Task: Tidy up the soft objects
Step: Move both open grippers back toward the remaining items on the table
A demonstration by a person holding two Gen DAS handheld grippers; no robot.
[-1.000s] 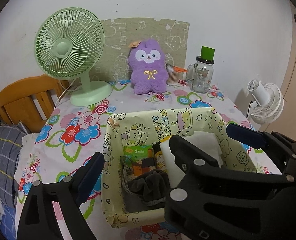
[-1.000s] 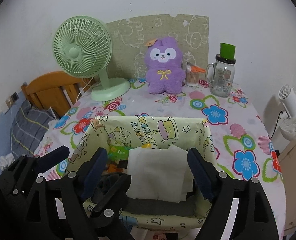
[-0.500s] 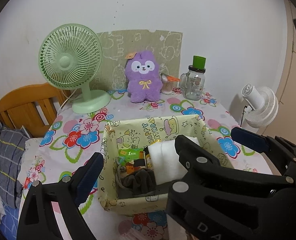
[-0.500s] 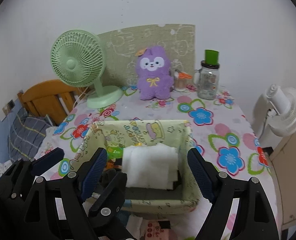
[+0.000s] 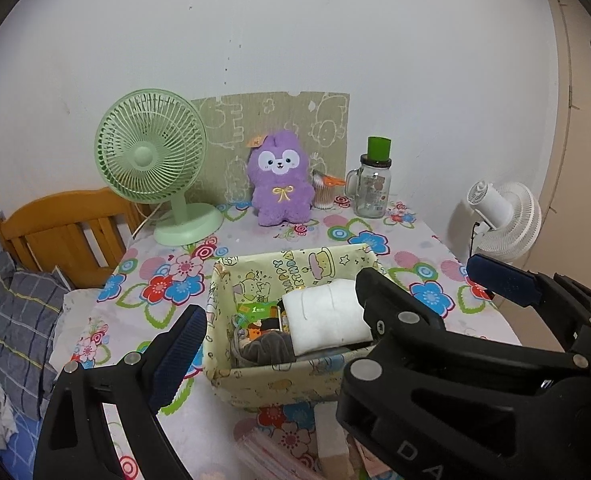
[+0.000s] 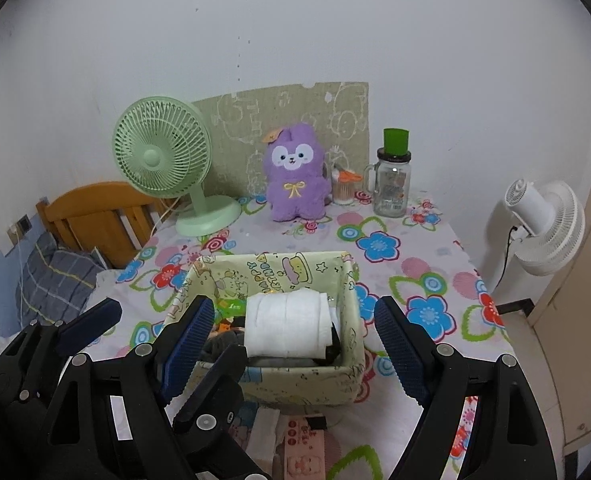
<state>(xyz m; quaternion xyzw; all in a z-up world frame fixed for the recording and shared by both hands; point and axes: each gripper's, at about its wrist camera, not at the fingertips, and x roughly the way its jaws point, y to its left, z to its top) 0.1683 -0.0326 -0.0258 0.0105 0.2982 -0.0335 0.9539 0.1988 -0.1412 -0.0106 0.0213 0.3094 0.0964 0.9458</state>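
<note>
The white folded cloth [image 6: 287, 328] lies inside the patterned fabric basket [image 6: 307, 388], on its right half, with a dark grey soft item [image 5: 269, 350] and small colourful packets [image 5: 257, 312] packed beside it on the left. Both grippers hang above the near edge of the basket with nothing between their blue pads: the right gripper [image 6: 291, 350] has its jaws spread wide, framing the basket from either side, and the left gripper [image 5: 335, 308] is likewise spread wide, empty.

The left wrist view shows the grey item and the green packet clearly, where the right wrist view mostly hides them behind a jaw. The right wrist view shows the cloth as a rolled bundle and, below the basket, a pink printed packet [image 6: 303, 440] at the near counter edge; in the left view that spot is blurred.

The basket sits on a counter covered by a floral cloth [image 6: 427, 280]. At the back stand a green desk fan [image 6: 163, 160], a purple plush toy [image 6: 295, 176] against a patterned card [image 6: 295, 108], a cotton-swab jar [image 6: 343, 190] and a glass jar with a green lid [image 6: 393, 176]. A white fan [image 6: 543, 228] stands to the right, and a wooden headboard [image 6: 95, 216] with plaid bedding [image 6: 55, 276] to the left, below a plain white wall
</note>
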